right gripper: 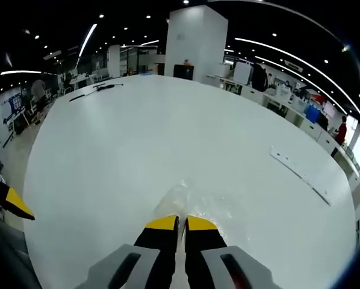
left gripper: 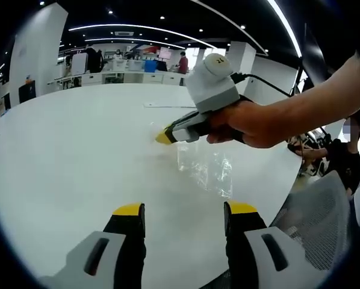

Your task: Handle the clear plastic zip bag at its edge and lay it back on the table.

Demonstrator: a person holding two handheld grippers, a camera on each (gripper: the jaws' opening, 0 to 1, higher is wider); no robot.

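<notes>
We see the right claw [left gripper: 164, 138], held in a person's hand [left gripper: 247, 123], pinching one edge of the clear plastic zip bag [left gripper: 205, 170] at the white bench [left gripper: 77, 162]; in the right gripper view its yellow-tipped jaws stand nearly together, clamped on the film. The bag lies crumpled on the bench top, between the two claws. The left claw [left gripper: 185, 215] hovers near the bag with its jaws apart, gripping nothing.

To do this step well, we judge the grip should stay on the very edge and the bag be lowered flat, so the film settles without folding, before the jaws part.

The bench is broad, white and glossy, with a thin flat strip [right gripper: 300, 174] lying on it and a dark cable [right gripper: 96, 90] at its far end. Around it spreads an open office under line lights, with a white column [right gripper: 195, 42], desks and monitors, and a mesh chair [left gripper: 321, 211] at the bench's side.
</notes>
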